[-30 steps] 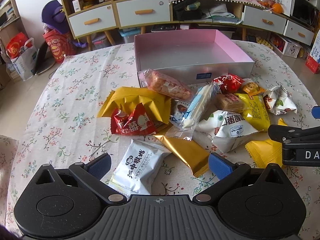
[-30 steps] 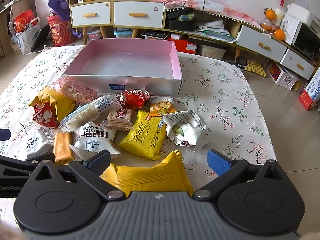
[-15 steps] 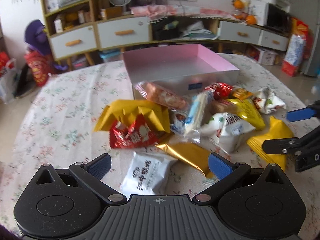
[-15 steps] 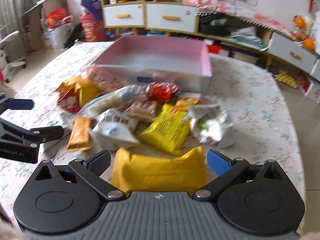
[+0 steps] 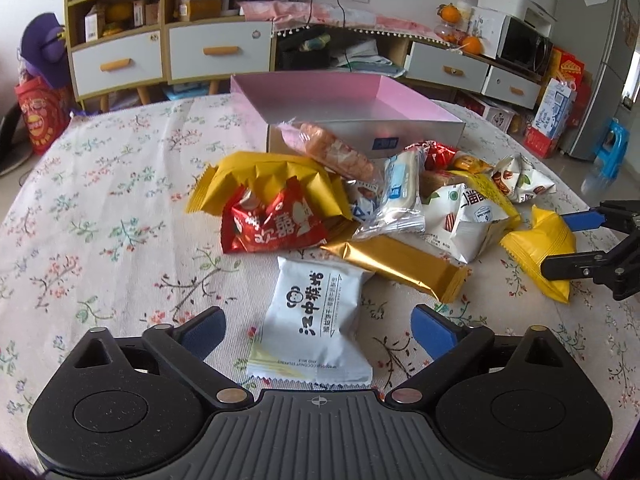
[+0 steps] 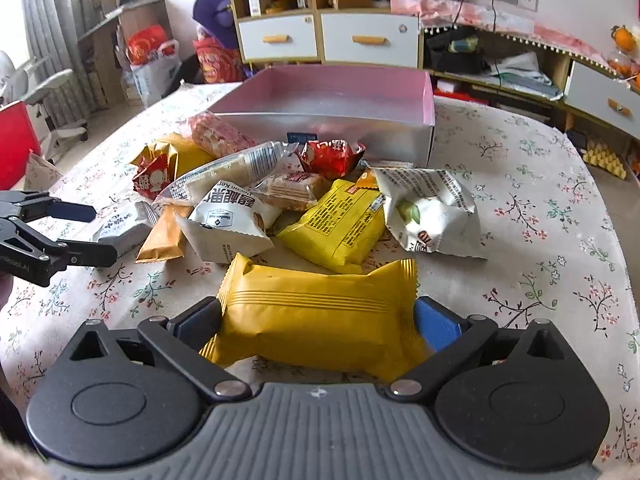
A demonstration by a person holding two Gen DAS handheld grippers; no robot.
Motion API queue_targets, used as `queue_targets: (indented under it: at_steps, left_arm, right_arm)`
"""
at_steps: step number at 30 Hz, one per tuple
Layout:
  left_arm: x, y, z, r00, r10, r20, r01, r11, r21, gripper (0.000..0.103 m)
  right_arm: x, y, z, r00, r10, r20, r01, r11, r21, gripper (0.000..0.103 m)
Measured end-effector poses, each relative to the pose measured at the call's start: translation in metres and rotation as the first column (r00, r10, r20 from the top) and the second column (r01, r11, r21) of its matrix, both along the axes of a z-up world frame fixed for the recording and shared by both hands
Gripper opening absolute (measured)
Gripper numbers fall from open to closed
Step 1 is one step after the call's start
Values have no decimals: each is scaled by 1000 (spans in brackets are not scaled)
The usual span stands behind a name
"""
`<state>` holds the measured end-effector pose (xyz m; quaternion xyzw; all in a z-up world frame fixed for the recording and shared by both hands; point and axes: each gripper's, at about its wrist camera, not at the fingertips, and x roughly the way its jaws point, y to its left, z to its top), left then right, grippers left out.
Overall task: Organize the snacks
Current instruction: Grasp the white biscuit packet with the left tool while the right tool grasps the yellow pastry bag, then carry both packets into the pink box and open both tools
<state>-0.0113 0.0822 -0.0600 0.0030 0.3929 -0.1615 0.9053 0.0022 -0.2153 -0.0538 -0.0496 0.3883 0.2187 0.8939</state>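
Observation:
A white snack packet [image 5: 316, 320] lies flat on the floral tablecloth between the fingers of my left gripper [image 5: 318, 316]. Its jaws are closing, and bare cloth still shows on both sides of the packet. My right gripper [image 6: 318, 312] is open around a yellow packet [image 6: 320, 316], whose crimped ends reach the blue pads [image 6: 436, 326]. The other snacks are piled ahead: a red packet [image 5: 272, 224], a gold bar [image 5: 396, 264] and a white nut bag [image 5: 464, 216]. An empty pink box [image 5: 360, 128] stands behind the pile. Each wrist view shows the other gripper [image 5: 560, 245] [image 6: 100, 234] at its edge.
The table [image 5: 100, 208] is round and its edge falls away on both sides. Drawers and shelves [image 5: 216, 54] line the wall behind it. A red chair [image 6: 16, 140] stands off the left side.
Both grippers have come down and forward toward the table. The white packet now sits between the left fingers, and the yellow packet lies deeper between the right fingers. The left pads stand slightly closer.

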Motion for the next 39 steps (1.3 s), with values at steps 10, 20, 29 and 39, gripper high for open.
queue_targets:
  at_steps: [10, 20, 29, 39]
  left_arm:
    - [0, -6, -6, 1000, -15, 25, 14, 999, 38, 82]
    - [0, -6, -4, 999, 16, 52, -20, 996, 87, 52]
    - [1, -4, -1, 998, 42, 43, -45, 996, 74, 44]
    - [-1, 0, 9, 997, 58, 41, -60, 997, 41, 44]
  right_arm:
    - [4, 1, -3, 1000, 11, -16, -10, 999, 44, 103]
    - [2, 14, -11, 999, 30, 27, -28, 997, -72, 103]
    - [4, 6, -8, 1000, -3, 31, 4, 999, -44, 87]
    - [1, 5, -1, 999, 17, 49, -16, 999, -29, 74]
